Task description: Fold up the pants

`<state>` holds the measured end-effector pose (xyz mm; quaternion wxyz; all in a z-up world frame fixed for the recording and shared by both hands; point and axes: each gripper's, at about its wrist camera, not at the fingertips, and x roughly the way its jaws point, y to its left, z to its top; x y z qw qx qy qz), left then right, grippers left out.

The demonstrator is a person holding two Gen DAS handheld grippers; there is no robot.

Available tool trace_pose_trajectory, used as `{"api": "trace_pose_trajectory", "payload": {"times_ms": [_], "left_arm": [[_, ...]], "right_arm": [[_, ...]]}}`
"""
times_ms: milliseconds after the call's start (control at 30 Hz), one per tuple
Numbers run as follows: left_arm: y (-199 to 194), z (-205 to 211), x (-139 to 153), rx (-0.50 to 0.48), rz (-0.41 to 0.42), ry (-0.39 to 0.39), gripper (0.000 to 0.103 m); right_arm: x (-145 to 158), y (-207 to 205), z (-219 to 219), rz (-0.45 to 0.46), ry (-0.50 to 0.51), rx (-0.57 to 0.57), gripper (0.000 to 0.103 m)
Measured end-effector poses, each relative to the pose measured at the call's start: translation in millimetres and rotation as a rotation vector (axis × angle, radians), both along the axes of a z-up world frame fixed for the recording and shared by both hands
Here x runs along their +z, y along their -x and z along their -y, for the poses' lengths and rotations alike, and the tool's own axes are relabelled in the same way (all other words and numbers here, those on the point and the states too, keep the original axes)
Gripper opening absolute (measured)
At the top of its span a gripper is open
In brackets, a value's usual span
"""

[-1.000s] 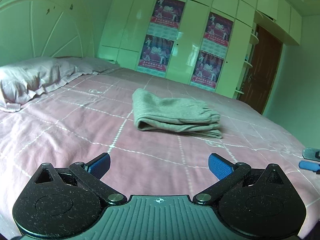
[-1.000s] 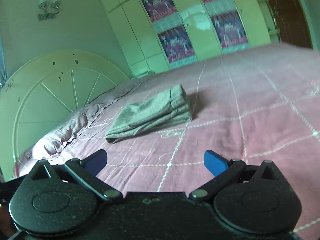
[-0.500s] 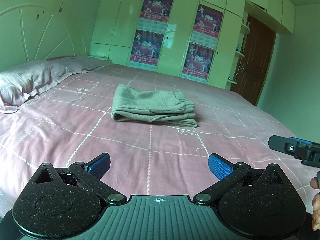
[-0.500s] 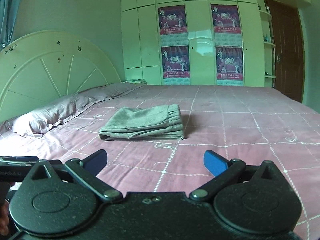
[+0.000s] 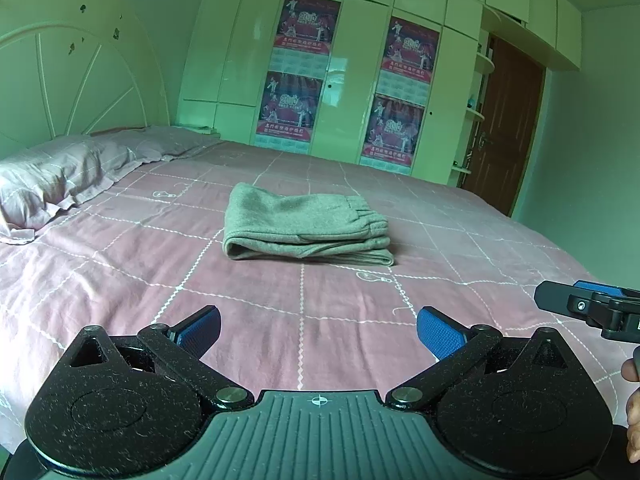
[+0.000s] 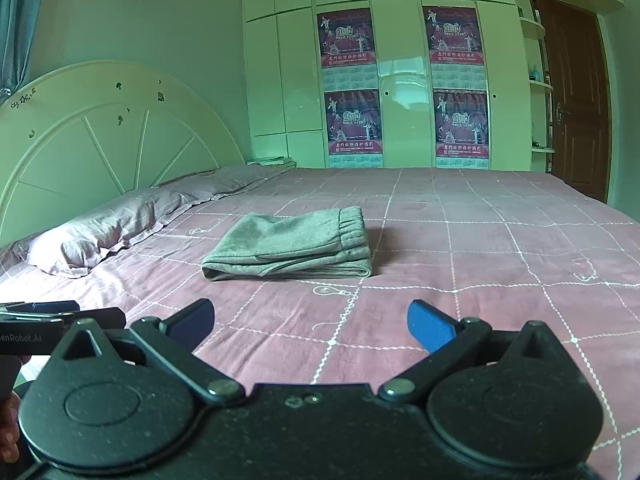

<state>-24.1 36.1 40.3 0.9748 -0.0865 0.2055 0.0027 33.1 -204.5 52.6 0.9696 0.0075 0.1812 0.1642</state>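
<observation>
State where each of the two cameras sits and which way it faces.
Left wrist: rides the left gripper, low over the bed, facing the folded pants and wardrobe; its open fingers show, the right gripper at the right edge.
Right wrist: rides the right gripper, facing likewise; open fingers show, the left gripper at the left edge.
Shared: pants, pillow, posters, door.

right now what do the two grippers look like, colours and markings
Both match: the left gripper and right gripper have matte black bodies, angular linkage arms with silver pivot bolts, and blue textured pads. White lettering marks the left one's side.
</observation>
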Motion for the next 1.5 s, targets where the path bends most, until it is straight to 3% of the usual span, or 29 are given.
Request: {"api": "trace_pose_trajectory", "payload": {"times_ms": [733, 1500], "left_arm": [[5, 11, 6, -0.031, 0.032, -0.050, 0.103], [7, 12, 8, -0.021, 0.035, -0.050, 0.103]], "right_arm": [[-3, -2, 1, 0.006, -0.009, -0.018, 0.097], [-3, 0, -1, 0.008, 0.000, -0.017, 0.097]]}}
